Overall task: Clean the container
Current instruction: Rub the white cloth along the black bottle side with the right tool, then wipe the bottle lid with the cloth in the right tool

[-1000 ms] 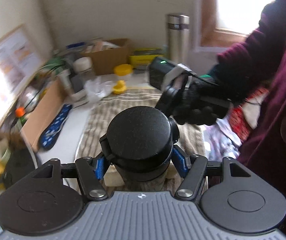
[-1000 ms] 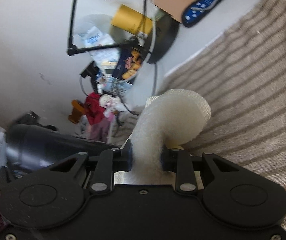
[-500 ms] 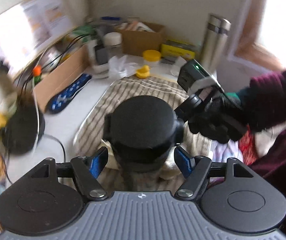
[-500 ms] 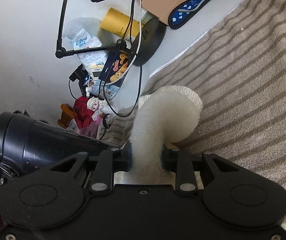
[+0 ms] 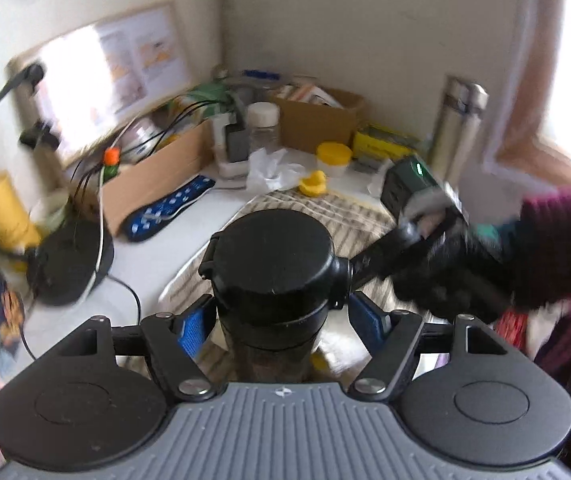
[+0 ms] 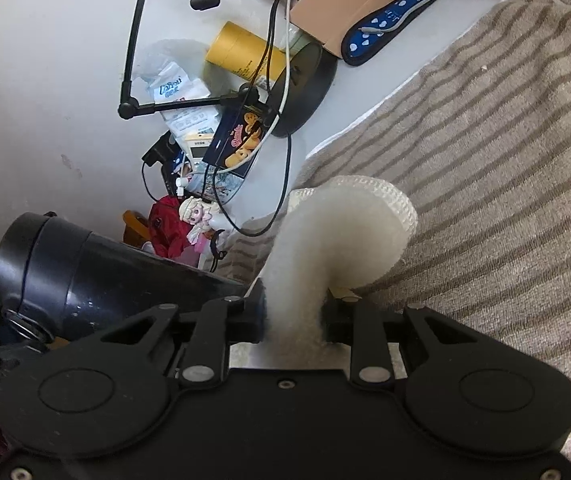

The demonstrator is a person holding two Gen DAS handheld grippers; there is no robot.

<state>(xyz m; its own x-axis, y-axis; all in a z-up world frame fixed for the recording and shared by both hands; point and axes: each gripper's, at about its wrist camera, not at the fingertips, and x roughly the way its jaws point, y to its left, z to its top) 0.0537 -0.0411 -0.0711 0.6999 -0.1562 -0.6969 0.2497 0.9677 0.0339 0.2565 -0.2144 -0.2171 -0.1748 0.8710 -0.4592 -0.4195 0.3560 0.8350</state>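
A black lidded bottle [image 5: 273, 256] stands between the blue pads of my left gripper [image 5: 279, 326]. The jaws are closing, and both pads [image 5: 193, 328] still show a gap to the bottle's sides. In the right wrist view the same bottle [image 6: 85, 264] lies at the lower left, tilted over the striped towel [image 6: 485, 160]. My right gripper [image 6: 293, 316] is shut on a white curled sponge [image 6: 345, 232], just right of the bottle's body. A black-gloved hand [image 5: 445, 272] holds that gripper at the right of the left wrist view.
A black lamp base [image 5: 73, 264] with cables, a cardboard box [image 5: 157, 176] and a blue spotted pad [image 5: 169, 208] sit left of the towel. A yellow duck [image 5: 313, 184], a yellow-lidded jar [image 5: 333, 156] and a steel flask [image 5: 457, 132] stand behind it.
My left gripper's jaws let go of the bottle and stand apart from its sides, and that gripper has rolled. The right gripper keeps its hold on the sponge and has barely moved.
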